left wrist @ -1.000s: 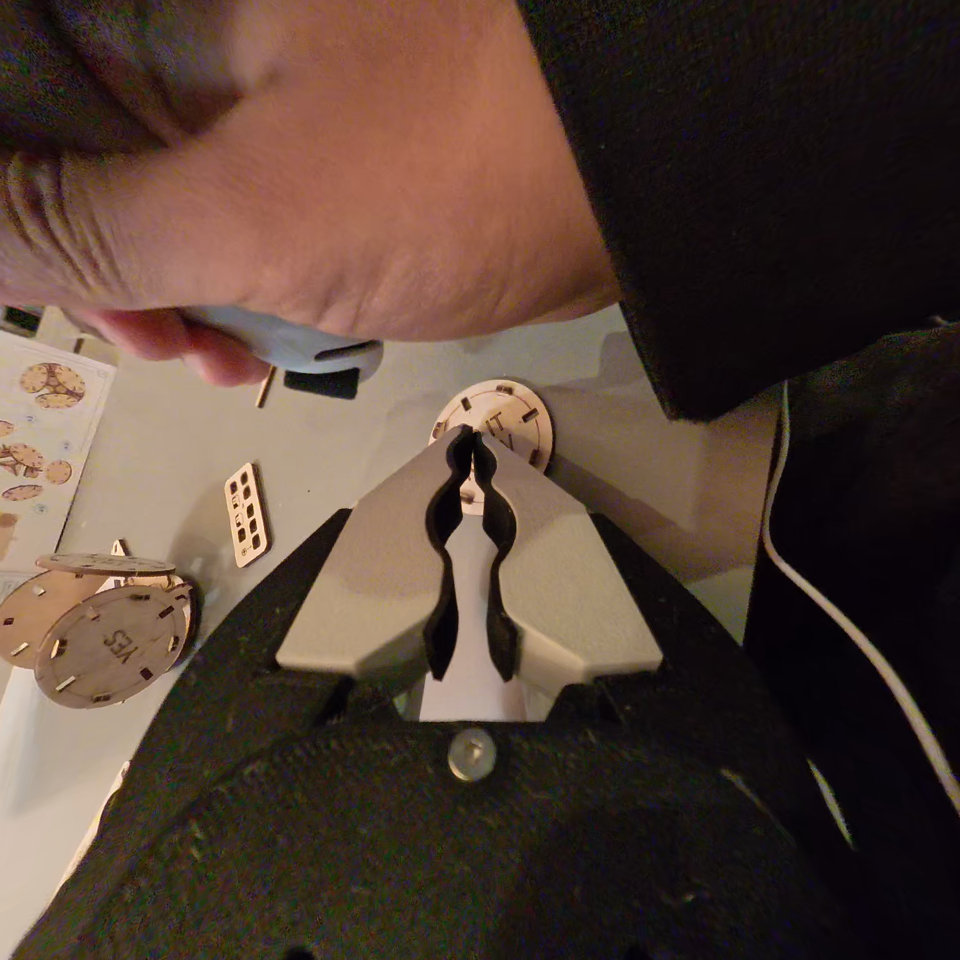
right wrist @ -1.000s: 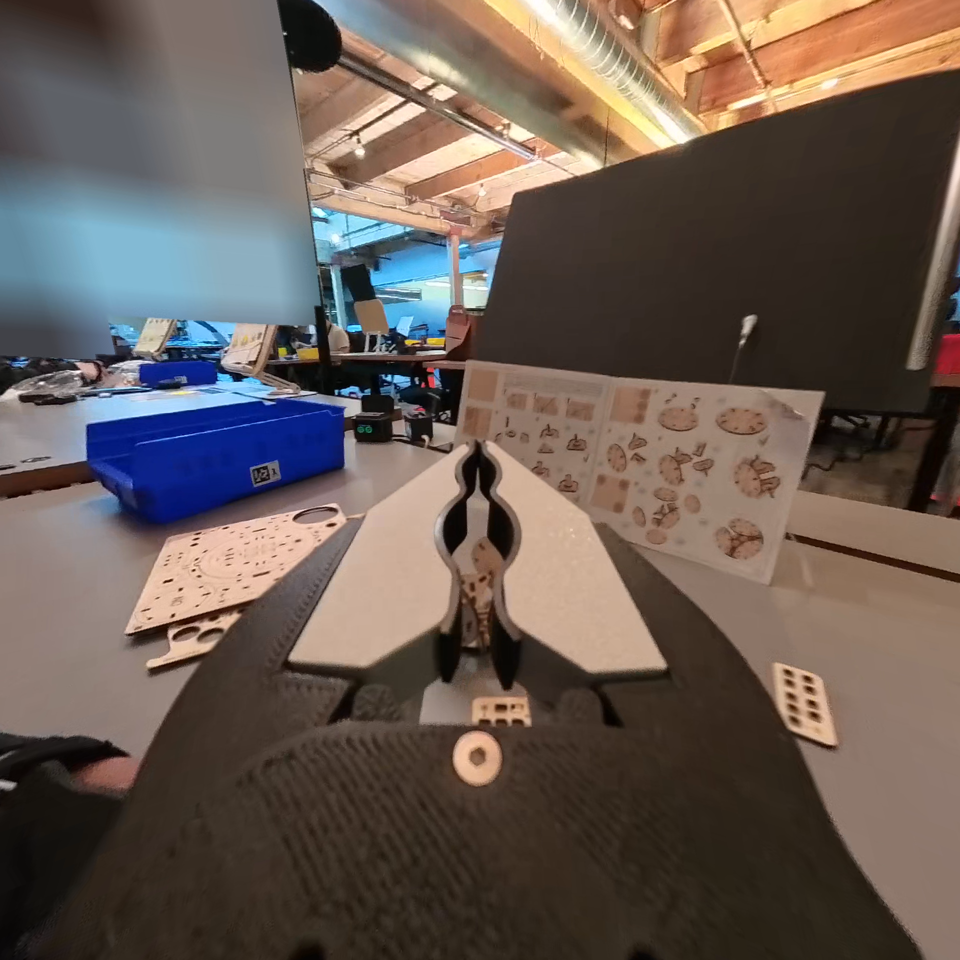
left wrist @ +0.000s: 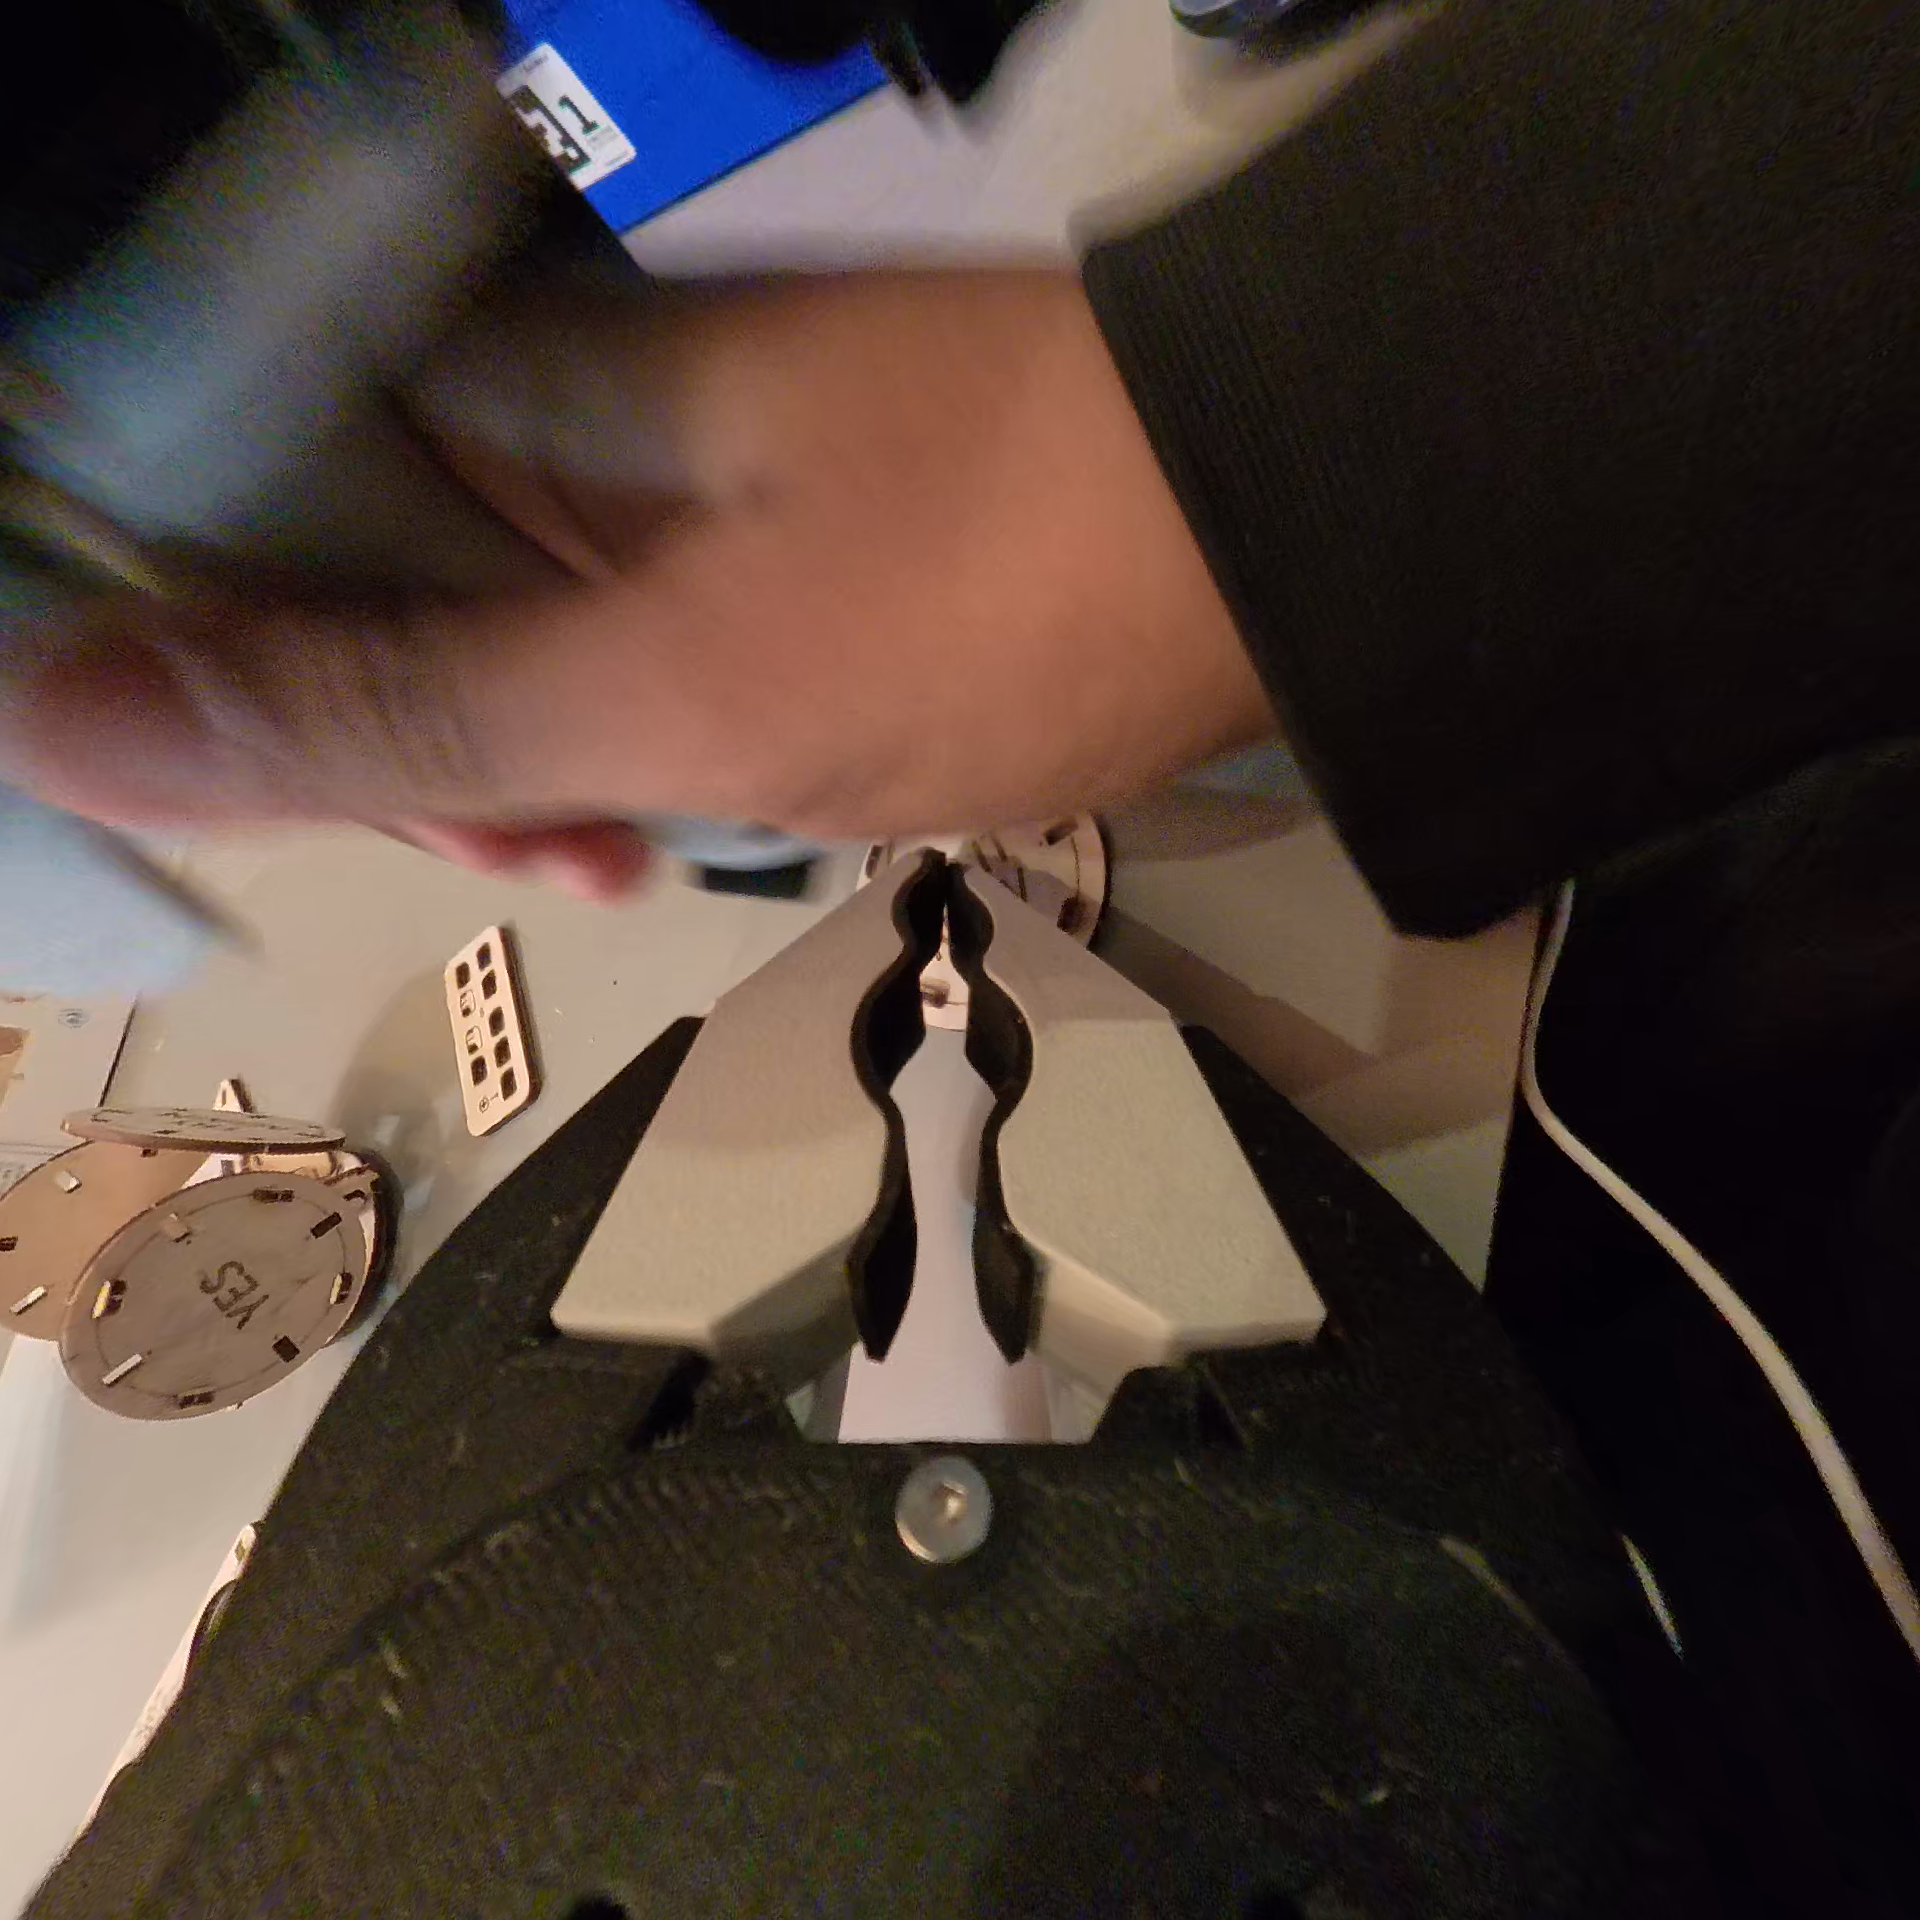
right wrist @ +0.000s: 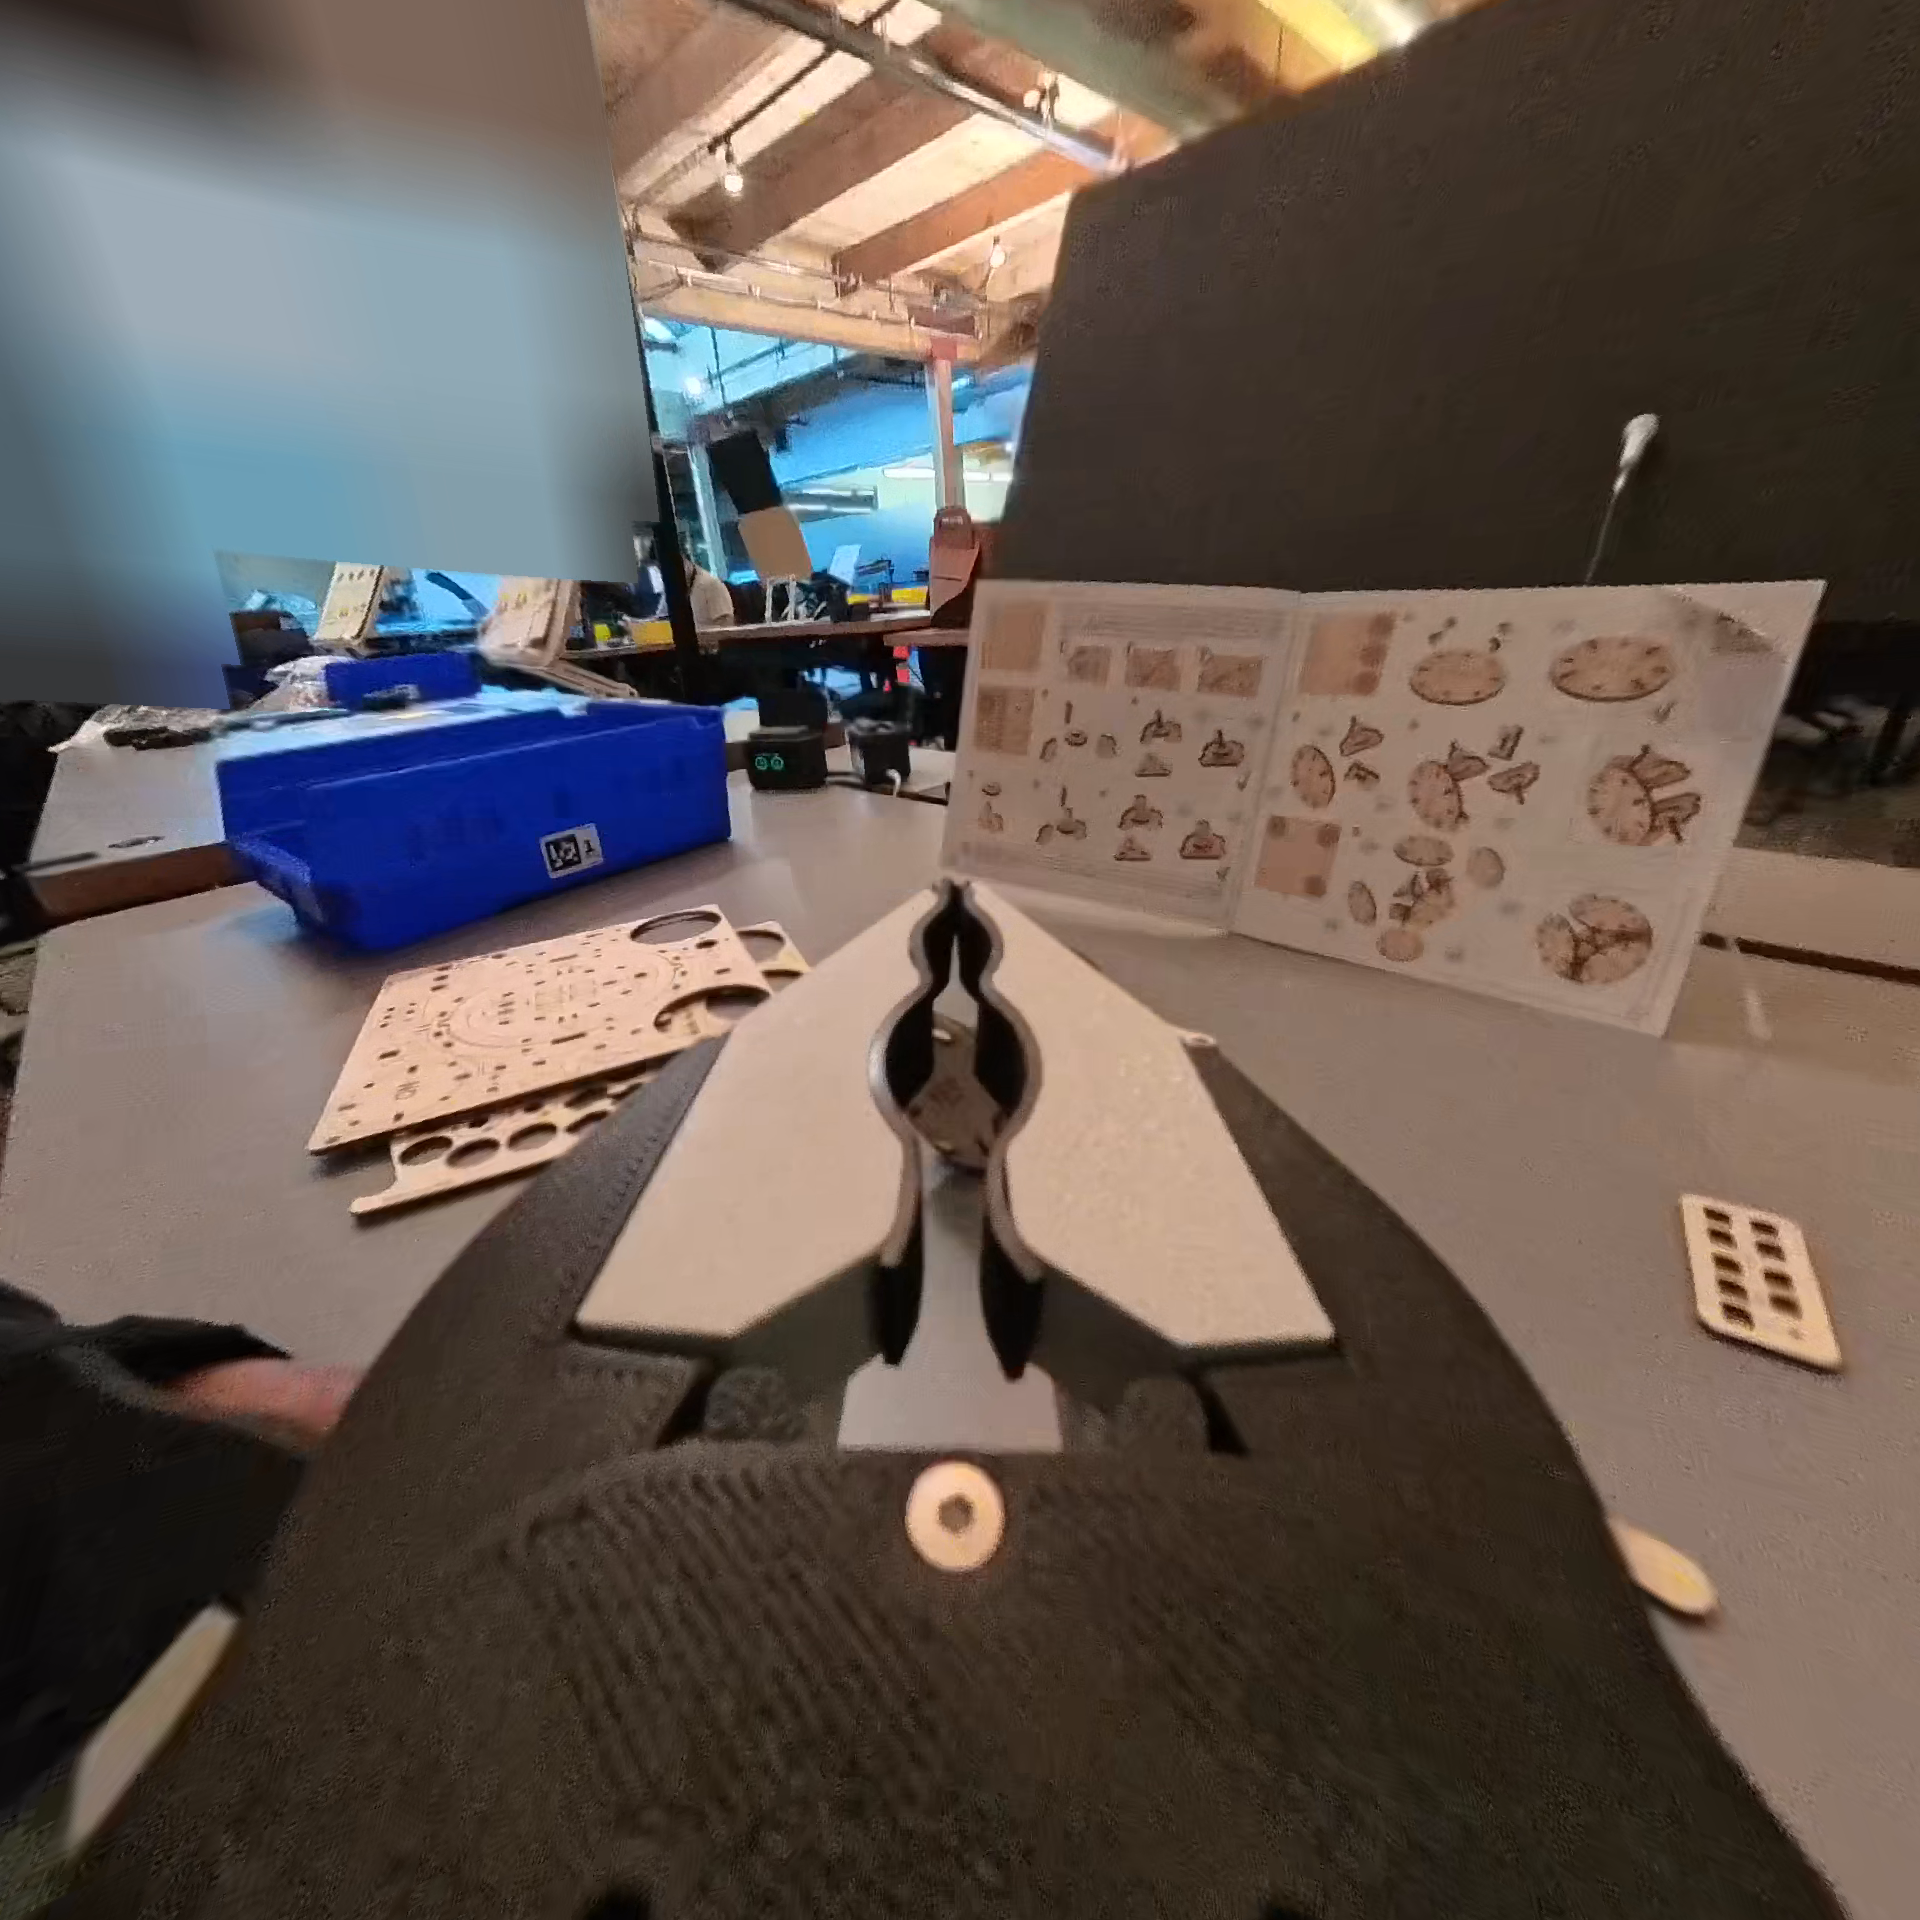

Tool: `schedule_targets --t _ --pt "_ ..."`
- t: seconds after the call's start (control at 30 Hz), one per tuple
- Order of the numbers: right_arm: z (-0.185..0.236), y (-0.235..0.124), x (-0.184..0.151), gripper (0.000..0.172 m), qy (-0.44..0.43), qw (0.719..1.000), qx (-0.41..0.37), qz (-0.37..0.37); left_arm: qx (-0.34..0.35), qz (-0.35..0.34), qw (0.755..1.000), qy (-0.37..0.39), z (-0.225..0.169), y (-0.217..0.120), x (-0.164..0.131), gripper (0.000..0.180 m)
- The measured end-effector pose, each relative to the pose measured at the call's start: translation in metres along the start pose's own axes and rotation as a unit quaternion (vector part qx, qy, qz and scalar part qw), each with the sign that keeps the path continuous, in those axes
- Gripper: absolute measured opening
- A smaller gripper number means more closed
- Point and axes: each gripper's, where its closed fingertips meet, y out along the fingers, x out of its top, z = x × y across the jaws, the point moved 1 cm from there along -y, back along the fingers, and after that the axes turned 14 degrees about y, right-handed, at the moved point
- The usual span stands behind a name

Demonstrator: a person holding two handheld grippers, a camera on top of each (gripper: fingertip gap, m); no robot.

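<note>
Left claw: the left claw (left wrist: 940, 868) has its black tips together, nothing plainly between them (a small wooden disc (left wrist: 1049, 883) on the table lies just beyond and under the tips, at centre frame).
Hand: a hand (left wrist: 727, 540) in a black sleeve fills the upper half of the left view, blurred.
Left view, lower left: a stack of round wooden discs (left wrist: 208, 1288), and a small slotted wooden strip (left wrist: 494, 1029) nearer the middle.
Right claw: the right claw (right wrist: 953, 894) is pinched closed at the tips above the grey table (right wrist: 1507, 1122); a dark round piece shows through the gap behind them, unclear.
Right view, left: punched wooden sheets (right wrist: 540, 1018) flat on the table, a blue bin (right wrist: 468, 810) behind.
Right view, right: a slotted wooden strip (right wrist: 1756, 1294) low right; an open instruction sheet (right wrist: 1382, 790) stands farther back.
</note>
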Motion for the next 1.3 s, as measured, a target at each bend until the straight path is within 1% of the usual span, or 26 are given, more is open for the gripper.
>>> schedule_targets --t 0.03,0.07,0.17,0.2,0.23,0.3,0.33,0.47,0.5,0.53,0.6,0.63,0.77,0.8,0.87,0.93,1.0,1.07,1.2,1.27,1.3 --pt "0.001 -0.001 -0.006 0.0 0.001 1.0 0.005 0.008 -0.001 0.0 1.0 -0.001 0.0 0.0 0.0 0.0" --pt "0.0 -0.003 -0.002 0.0 -0.003 1.0 -0.003 0.0 -0.001 0.0 1.0 -0.001 0.0 0.0 0.0 0.0" --pt "-0.002 -0.006 0.024 0.0 -0.012 0.999 -0.02 -0.042 0.001 0.0 1.0 0.001 0.0 0.0 0.0 0.0" --pt "-0.002 -0.006 0.026 0.0 -0.012 0.999 -0.019 -0.047 0.002 0.001 1.0 0.002 0.0 0.0 0.0 0.0" --pt "-0.003 -0.006 0.022 0.0 -0.015 0.999 -0.021 -0.042 0.002 0.001 1.0 0.002 0.0 0.0 0.0 0.0" --pt "-0.005 -0.007 0.001 0.0 -0.008 1.0 -0.019 -0.012 0.0 0.0 1.0 0.0 0.0 0.0 0.0 0.0" --pt "-0.004 -0.008 -0.001 0.0 -0.004 1.0 -0.018 -0.009 -0.001 0.0 1.0 -0.001 0.0 0.0 0.0 0.0" --pt "-0.003 -0.008 0.029 0.0 -0.01 0.998 -0.023 -0.051 0.001 0.0 1.0 0.001 0.0 -0.001 0.0 0.0" --pt "-0.002 -0.007 0.031 0.0 -0.011 0.998 -0.02 -0.053 0.001 0.001 1.0 0.001 -0.001 -0.001 0.0 0.0" --pt "-0.002 -0.006 0.024 0.0 -0.011 0.999 -0.017 -0.044 0.001 0.001 1.0 0.001 0.0 -0.001 0.0 0.0" --pt "-0.002 -0.006 0.0 0.0 -0.002 1.0 -0.013 -0.01 -0.001 0.0 1.0 -0.001 0.0 -0.001 0.0 0.0" --pt "-0.002 -0.008 -0.001 0.0 -0.003 1.0 -0.014 -0.009 -0.002 0.0 1.0 -0.002 0.0 -0.001 0.0 0.0" --pt "-0.012 -0.026 0.027 0.0 -0.023 0.998 -0.051 -0.023 0.0 0.0 1.0 0.0 -0.001 -0.001 0.001 0.0" --pt "-0.013 -0.03 0.028 0.006 -0.026 0.998 -0.048 -0.008 0.0 0.0 1.0 0.0 -0.001 -0.001 0.001 0.0" --pt "-0.012 -0.041 0.017 0.035 -0.021 0.998 -0.028 0.055 0.0 0.0 1.0 0.0 0.0 -0.001 0.001 0.0" --pt "-0.017 -0.058 0.003 0.07 -0.009 0.993 -0.036 0.116 0.009 0.005 1.0 -0.005 0.002 -0.001 -0.001 0.0" --pt "-0.016 -0.076 -0.006 0.07 -0.002 0.988 -0.032 0.152 0.008 0.002 1.0 -0.018 0.005 -0.002 -0.001 0.0" --pt "-0.012 -0.091 -0.01 0.066 0.005 0.986 -0.025 0.163 0.011 -0.021 0.999 -0.045 0.011 -0.007 0.001 0.0" --pt "0.003 -0.109 -0.026 0.063 0.004 0.978 -0.004 0.208 -0.002 -0.063 0.987 -0.145 0.03 -0.016 -0.002 0.0" --pt "0.01 -0.114 -0.042 0.072 -0.007 0.968 0.006 0.25 -0.029 -0.081 0.974 -0.211 0.039 -0.017 -0.008 0.0" --pt "0.012 -0.117 -0.051 0.076 -0.013 0.961 0.007 0.275 -0.049 -0.092 0.963 -0.248 0.042 -0.018 -0.011 0.0"
